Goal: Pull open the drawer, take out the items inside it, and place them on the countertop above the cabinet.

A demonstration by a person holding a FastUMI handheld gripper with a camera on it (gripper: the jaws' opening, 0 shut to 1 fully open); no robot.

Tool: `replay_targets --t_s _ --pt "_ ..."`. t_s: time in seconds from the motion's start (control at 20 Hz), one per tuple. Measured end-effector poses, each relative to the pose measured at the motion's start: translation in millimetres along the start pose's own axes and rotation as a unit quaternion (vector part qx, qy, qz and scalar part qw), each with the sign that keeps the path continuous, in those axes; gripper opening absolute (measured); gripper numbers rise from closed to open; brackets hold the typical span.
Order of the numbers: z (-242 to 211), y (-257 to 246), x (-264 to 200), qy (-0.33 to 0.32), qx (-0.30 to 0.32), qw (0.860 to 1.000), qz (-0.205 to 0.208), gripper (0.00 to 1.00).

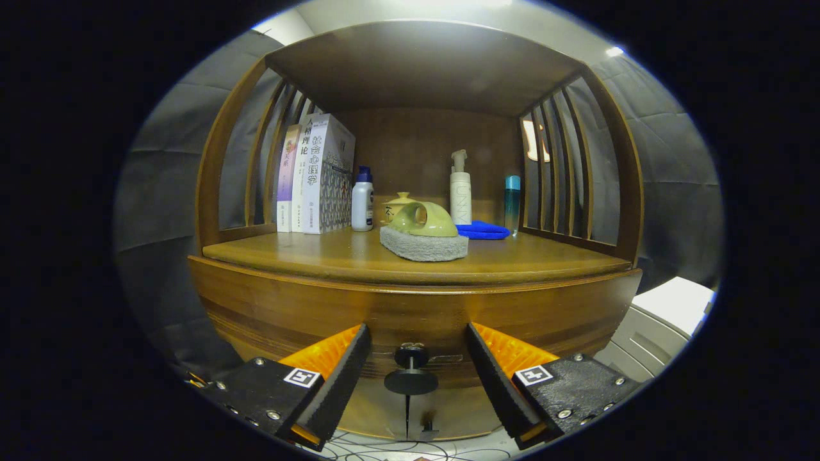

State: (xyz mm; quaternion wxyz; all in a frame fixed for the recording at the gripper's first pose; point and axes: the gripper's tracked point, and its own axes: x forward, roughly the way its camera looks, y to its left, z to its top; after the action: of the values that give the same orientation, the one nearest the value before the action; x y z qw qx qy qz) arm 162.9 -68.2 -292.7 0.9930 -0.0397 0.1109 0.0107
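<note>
Facing a wooden cabinet (410,307) head-on, with the gripper (416,349) low against its front. Fingers (349,365) spread wide, gripping nothing, one on each side of a small dark knob (410,356) on the drawer (410,333) front; knob sits between the tips, apart from both (no contact visible). Drawer shut, flush with the cabinet face, so contents hidden. Below the knob, a vertical seam running down the cabinet front. Above the drawer, the counter (320,256), a wooden shelf bay with slatted sides and a solid back panel. At the back left corner, three books (314,176) standing upright, leaning on the left slats. Just right of the books, a white bottle (362,200) with a blue cap. Near the middle of the counter, closer to the front edge than the rest, a grey sponge (424,244) with a green handle on top. Behind it, partly hidden, a yellowish lidded pot (397,203). Right of the sponge, at the back, a tall white pump bottle (460,191), upright. Just beside its base, a folded blue cloth (482,230) lying flat. By the right slats, a slim teal bottle (512,203), upright, touching or nearly touching the cloth. Beyond the cabinet's right side, a white appliance (666,314), low.
</note>
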Motion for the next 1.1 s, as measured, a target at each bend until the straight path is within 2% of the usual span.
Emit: replay_targets --t_s 0.2,0.3,0.4,0.5,0.85,1.0,1.1 --pt "0.5 2.9 3.1 0.002 0.001 1.000 -0.007 0.95" --pt "4.7 4.1 -0.4 0.008 -0.001 1.000 0.005 0.95" --pt "33.7 11.0 -4.6 -0.021 0.013 0.999 0.041 0.95" --pt "78.7 5.5 -20.7 -0.051 0.033 0.997 0.052 0.95" --pt "242.1 -48.0 -71.9 -0.116 0.021 0.992 0.038 0.94" --pt "281.6 -70.2 -104.9 -0.144 -0.025 0.989 0.020 0.94" --pt "289.6 -73.0 -129.7 -0.150 -0.057 0.987 0.010 0.95"
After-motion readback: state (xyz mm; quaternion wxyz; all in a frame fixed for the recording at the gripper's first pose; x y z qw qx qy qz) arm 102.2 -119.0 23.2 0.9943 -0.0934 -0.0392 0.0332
